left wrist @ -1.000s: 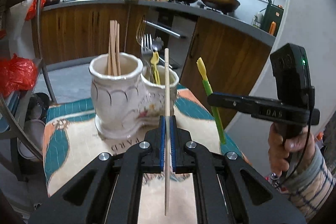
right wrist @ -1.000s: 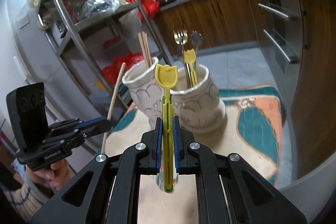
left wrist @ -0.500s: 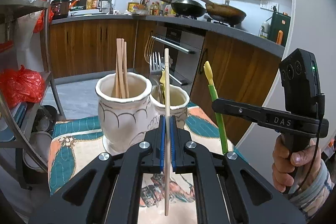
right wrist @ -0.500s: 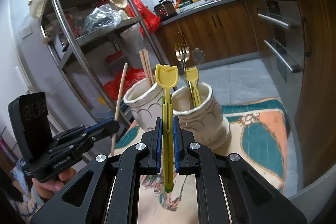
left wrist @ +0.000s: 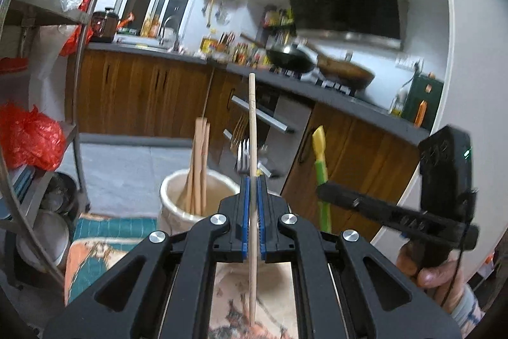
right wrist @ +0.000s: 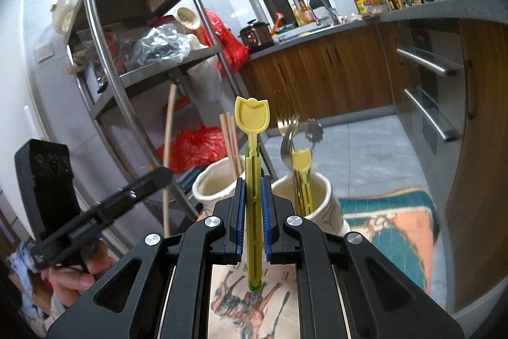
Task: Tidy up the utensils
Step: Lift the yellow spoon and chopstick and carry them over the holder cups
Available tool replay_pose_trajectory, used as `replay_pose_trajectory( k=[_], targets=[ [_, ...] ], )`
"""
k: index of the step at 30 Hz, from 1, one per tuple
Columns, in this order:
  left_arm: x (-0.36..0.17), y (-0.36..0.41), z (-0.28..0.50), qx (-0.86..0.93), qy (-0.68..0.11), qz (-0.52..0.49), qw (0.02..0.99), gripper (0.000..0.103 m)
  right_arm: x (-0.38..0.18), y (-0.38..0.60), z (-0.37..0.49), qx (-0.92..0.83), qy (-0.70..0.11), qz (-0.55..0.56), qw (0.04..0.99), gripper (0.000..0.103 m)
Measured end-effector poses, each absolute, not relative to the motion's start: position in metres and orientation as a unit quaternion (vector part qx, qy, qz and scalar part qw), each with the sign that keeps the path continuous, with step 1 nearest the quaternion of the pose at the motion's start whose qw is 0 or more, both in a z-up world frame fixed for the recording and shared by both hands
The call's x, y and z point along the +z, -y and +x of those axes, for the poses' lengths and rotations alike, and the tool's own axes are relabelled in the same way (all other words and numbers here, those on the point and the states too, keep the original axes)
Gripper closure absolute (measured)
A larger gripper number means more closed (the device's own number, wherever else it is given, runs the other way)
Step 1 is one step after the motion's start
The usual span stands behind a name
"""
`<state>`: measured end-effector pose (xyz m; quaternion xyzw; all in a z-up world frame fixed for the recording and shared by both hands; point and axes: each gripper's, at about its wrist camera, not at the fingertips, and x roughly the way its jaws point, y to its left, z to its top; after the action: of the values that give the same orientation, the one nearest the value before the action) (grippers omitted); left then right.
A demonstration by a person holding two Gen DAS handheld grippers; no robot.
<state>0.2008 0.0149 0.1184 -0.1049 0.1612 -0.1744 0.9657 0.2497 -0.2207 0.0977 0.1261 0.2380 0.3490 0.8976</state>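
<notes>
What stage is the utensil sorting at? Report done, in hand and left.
Done: three wooden chopsticks stand in the left cup of the cream ceramic holder; metal forks and a yellow plastic spoon stand in the right cup.
In hand: the left claw grips one wooden chopstick; the right claw grips a yellow-green tulip-shaped spoon.
Left: dropping both in.

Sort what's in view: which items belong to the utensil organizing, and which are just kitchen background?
Job: chopstick in left gripper; yellow spoon in right gripper; ceramic holder.
Background: metal shelf, wok, red bag.
</notes>
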Motion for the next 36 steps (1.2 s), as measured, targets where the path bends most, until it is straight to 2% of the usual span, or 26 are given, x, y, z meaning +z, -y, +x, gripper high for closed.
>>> replay_pose_trajectory(
  k=[14,19,25,36],
  targets=[
    [0.136,-0.029,0.227,-0.14,-0.053,-0.142,0.978,0.099,0.095,0.201,0.274,0.335,-0.185,0.111,0.917,0.092],
    [0.147,-0.028,0.234,-0.119,-0.012,-0.129,0.984,0.099,0.093,0.196,0.28,0.334,-0.165,0.106,0.922,0.092],
    [0.135,-0.016,0.246,-0.098,0.018,-0.1,0.99,0.099,0.094,0.195,0.287,0.318,-0.137,0.105,0.932,0.092],
    [0.101,-0.006,0.252,-0.09,-0.028,-0.085,0.992,0.099,0.074,0.177,0.29,0.273,-0.151,0.037,0.949,0.092]
  ],
)
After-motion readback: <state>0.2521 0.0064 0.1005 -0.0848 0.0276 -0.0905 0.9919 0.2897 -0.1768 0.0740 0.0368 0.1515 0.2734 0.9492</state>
